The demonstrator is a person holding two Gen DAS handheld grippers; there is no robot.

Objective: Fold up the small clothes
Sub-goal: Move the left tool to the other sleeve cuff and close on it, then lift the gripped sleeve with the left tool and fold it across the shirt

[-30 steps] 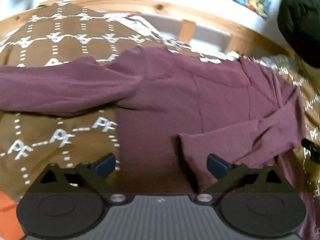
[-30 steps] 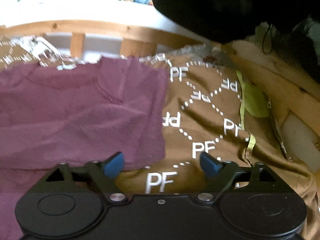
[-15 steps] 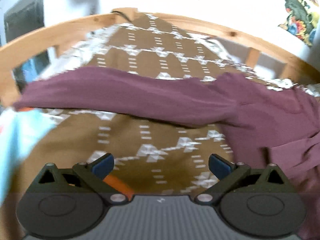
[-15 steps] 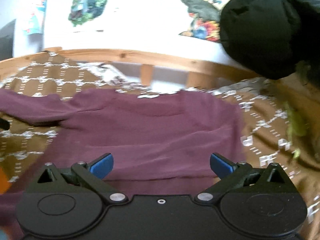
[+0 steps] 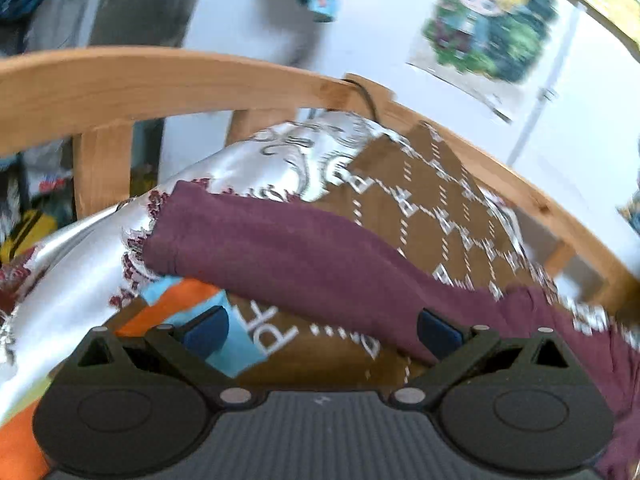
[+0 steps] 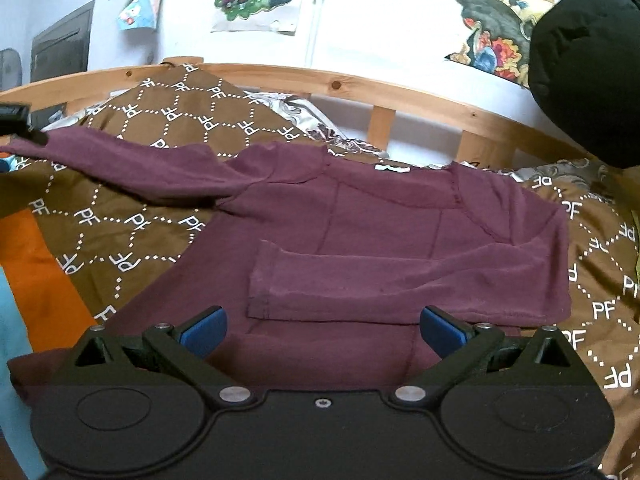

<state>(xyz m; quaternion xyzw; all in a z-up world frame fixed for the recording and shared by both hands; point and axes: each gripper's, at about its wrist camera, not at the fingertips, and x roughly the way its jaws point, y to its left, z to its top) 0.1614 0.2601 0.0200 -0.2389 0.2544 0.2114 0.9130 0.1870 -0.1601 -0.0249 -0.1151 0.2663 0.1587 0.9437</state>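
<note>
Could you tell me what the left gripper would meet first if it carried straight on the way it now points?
Most likely the outstretched maroon sleeve, which crosses just ahead of the open left gripper, with the brown patterned blanket under it. Depth is hard to judge through the blur.

Left wrist view's smeared w/ motion blur; maroon shirt (image 5: 304,256) runs off lower right, poster (image 5: 484,24) too soft to read.

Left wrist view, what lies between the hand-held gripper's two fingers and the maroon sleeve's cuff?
In the left wrist view: brown patterned bedspread and an orange-and-blue cloth, before the sleeve cuff.
</note>
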